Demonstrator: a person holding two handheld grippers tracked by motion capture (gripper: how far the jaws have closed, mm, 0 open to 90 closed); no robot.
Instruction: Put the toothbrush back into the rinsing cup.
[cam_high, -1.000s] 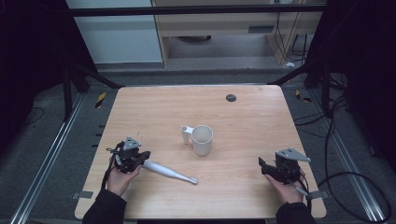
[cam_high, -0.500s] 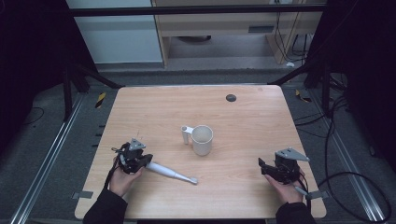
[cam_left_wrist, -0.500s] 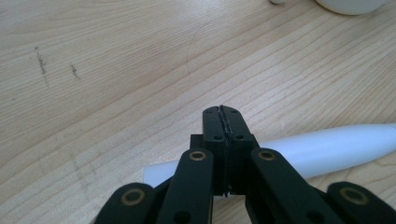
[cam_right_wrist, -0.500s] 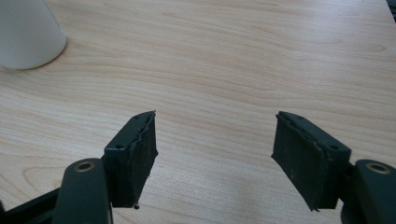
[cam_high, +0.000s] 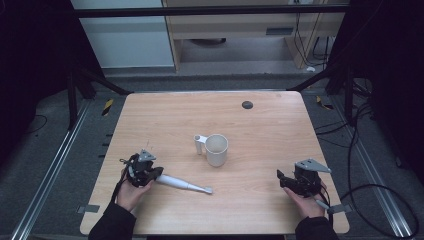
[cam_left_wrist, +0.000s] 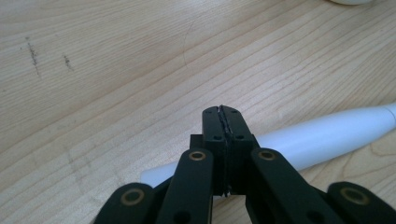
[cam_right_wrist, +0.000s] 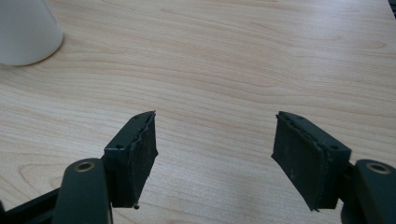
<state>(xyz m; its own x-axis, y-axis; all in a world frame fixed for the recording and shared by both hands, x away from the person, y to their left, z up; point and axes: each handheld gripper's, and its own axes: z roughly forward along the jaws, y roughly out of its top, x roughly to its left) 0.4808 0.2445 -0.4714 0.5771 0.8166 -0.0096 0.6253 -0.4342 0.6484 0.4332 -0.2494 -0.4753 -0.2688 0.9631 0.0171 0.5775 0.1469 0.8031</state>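
Note:
A white tapered stick (cam_high: 182, 183) lies on the wooden table (cam_high: 165, 115), thick end at the left, thin tip pointing right. My left gripper (cam_high: 156, 173) rests over that thick end. In the left gripper view its jaws (cam_left_wrist: 222, 112) are pressed pad to pad with nothing between them, and the stick (cam_left_wrist: 327, 137) passes behind and below them. A white mug (cam_high: 216, 149) stands upright near the table's middle, handle to the left. My right gripper (cam_high: 281, 178) sits near the front right, open and empty (cam_right_wrist: 215, 140), with the mug (cam_right_wrist: 25, 30) far off at its upper left.
A small dark round spot (cam_high: 247, 104) marks the table's far side. Metal rails and cables run along the floor on both sides. Bare wood lies between the mug and the right gripper.

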